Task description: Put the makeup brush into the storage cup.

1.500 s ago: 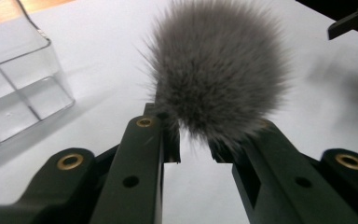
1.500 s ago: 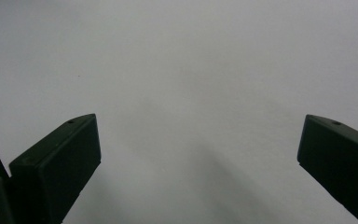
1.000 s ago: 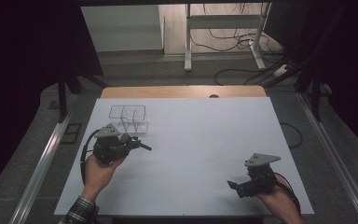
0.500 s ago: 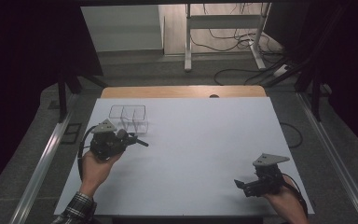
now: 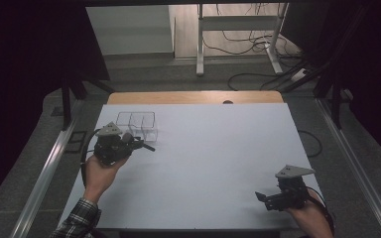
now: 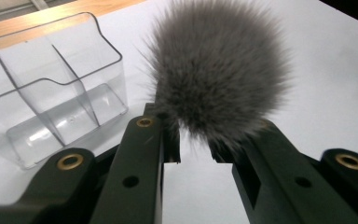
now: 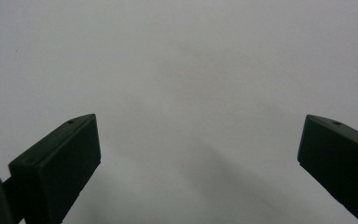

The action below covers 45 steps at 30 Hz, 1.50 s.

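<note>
From the high view we have the left gripper (image 5: 146, 146) just beside the clear divided organizer (image 5: 138, 124), which stands past its tips near the table's (image 5: 213, 163) far-left corner; the right gripper (image 5: 262, 197) sits well apart at the near-right edge.

In the left gripper view our jaws are closed down to a narrow gap and pinch the base of a grey fur pompom (image 6: 219, 70), the fluff standing beyond the tips, the organizer (image 6: 51, 88) off to the jaws' left. We judge the hold shallow: mostly hair is caught, so a quick swing toward a compartment could let it slip out.

In the right gripper view our jaws stand wide apart over bare tabletop (image 7: 182, 70), holding nothing
</note>
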### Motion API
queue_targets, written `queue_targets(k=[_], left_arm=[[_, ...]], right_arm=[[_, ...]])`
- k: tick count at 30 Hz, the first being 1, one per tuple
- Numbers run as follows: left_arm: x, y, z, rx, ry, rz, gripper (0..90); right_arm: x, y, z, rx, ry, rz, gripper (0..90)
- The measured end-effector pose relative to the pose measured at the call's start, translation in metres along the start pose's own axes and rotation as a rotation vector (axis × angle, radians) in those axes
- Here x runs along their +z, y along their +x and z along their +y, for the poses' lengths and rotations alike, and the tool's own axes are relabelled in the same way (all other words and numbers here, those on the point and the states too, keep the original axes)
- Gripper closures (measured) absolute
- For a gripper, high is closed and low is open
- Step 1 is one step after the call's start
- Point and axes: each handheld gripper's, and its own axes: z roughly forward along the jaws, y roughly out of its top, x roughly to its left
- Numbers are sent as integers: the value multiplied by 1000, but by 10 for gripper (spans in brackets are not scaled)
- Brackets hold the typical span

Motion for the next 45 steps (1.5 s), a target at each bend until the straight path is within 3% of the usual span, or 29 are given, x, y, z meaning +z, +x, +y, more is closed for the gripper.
queue_targets(k=[31, 45], left_arm=[[-10, 29, 33, -32, -37, 44, 767], [-10, 38, 55, -16, -29, 84, 768]], right_arm=[[-7, -2, -10, 22, 11, 9, 0], [-9, -3, -12, 29, 8, 13, 0]])
